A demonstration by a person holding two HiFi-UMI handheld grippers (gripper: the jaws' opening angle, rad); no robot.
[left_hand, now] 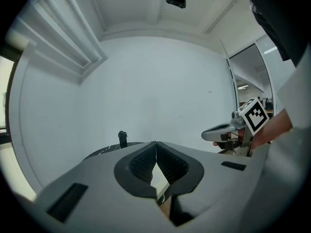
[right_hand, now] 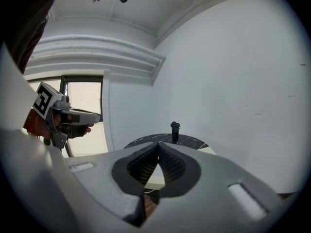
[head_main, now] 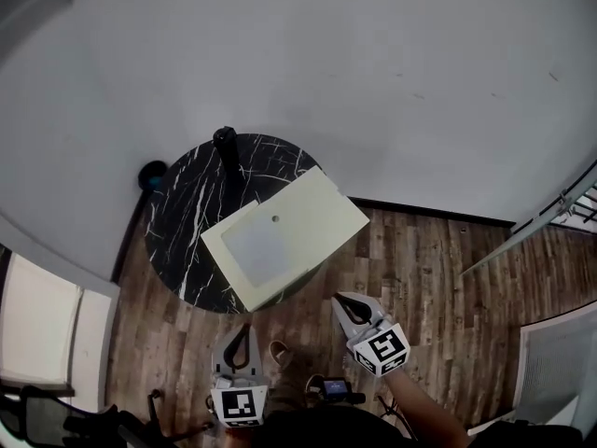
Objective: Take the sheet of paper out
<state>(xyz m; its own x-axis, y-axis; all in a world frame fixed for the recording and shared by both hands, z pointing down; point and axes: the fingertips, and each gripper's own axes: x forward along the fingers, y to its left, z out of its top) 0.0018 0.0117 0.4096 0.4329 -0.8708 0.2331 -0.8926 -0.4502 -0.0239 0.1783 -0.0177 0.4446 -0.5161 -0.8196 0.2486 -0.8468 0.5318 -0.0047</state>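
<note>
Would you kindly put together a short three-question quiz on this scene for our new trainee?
1. True or false: the left gripper already holds the pale folder.
2. Multiple choice: the folder lies on A) the floor, B) the round black marble table, C) a chair.
3. Fill in: the jaws of the right gripper are ____.
Key: 1 false, it is short of the table; 2 B; 3 shut, with nothing between them.

No readable text, labels, brands or numbers anywhere.
</note>
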